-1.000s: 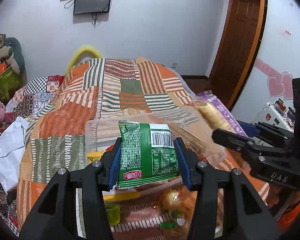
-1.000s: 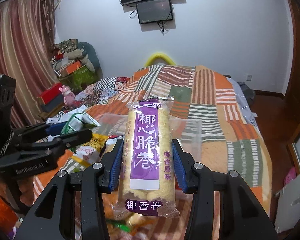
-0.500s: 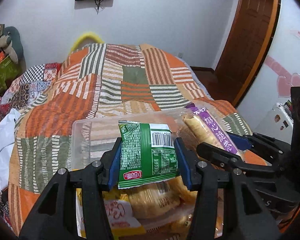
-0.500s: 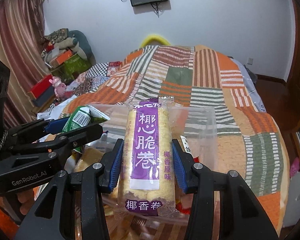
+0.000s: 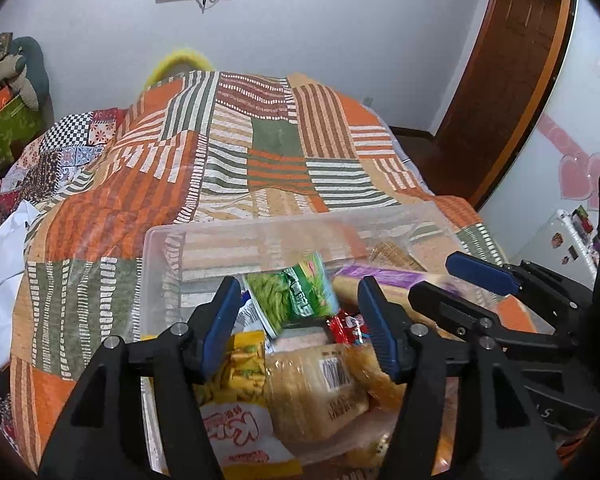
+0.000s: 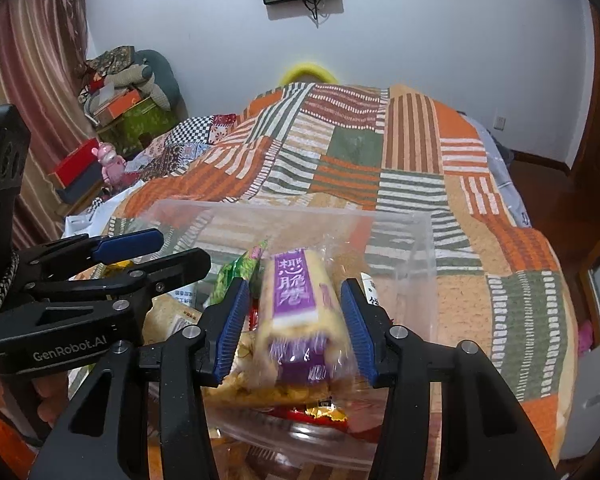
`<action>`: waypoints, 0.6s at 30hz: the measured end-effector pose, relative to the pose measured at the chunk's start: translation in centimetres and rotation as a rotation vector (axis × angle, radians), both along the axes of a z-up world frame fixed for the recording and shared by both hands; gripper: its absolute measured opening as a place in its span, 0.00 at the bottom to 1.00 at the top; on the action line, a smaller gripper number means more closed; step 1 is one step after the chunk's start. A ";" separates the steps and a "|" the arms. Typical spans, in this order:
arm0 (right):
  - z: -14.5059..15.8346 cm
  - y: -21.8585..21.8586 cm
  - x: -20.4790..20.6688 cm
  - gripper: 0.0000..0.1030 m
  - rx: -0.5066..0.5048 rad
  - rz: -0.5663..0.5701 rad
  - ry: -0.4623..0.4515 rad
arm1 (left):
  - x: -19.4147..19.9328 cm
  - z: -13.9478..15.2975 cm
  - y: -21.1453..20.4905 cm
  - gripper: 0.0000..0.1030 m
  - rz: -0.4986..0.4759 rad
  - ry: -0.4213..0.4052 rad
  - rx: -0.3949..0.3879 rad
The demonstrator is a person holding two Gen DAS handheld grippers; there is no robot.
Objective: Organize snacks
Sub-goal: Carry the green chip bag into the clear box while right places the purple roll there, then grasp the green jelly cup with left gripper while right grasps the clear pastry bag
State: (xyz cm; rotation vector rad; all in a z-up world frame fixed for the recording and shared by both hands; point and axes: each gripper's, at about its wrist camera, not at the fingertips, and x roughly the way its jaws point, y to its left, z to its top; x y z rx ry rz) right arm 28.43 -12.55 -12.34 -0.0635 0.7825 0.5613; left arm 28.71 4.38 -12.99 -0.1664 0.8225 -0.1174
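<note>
Clear plastic bin (image 5: 156, 240) on the bed: already well stocked with packets. Left tool (image 5: 296, 320) jaws just opened, green packet (image 5: 296, 296) dropping free; right tool (image 6: 296, 320) likewise opening, purple roll (image 6: 296, 300) released. Remaining loose snacks: cannot tell.

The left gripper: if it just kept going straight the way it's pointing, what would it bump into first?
Most likely the green snack packet, lying loose between the left gripper's just-opened fingers, atop the other snacks in the clear plastic bin. Depth is hard to judge in this fisheye view.
</note>
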 end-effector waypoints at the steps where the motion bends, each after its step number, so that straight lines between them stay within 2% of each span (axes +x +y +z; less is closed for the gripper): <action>1: 0.4 -0.1 -0.3 0.50 -0.002 0.000 -0.010 | -0.4 0.4 0.1 0.60 -0.002 -0.008 0.001; 5: 1.4 -0.5 -1.1 0.54 0.007 0.004 -0.041 | -2.1 1.9 0.2 0.64 -0.002 -0.051 0.022; 12: 3.1 -1.4 -3.7 0.56 0.044 0.015 -0.072 | -5.5 4.7 1.6 0.74 0.019 -0.122 0.032; 16: 3.5 -1.8 -5.4 0.69 0.055 0.018 -0.091 | -7.5 5.2 2.2 0.79 0.028 -0.137 0.061; 18: 3.6 -1.8 -6.1 0.70 0.050 0.021 -0.100 | -8.5 5.1 2.5 0.80 0.030 -0.132 0.074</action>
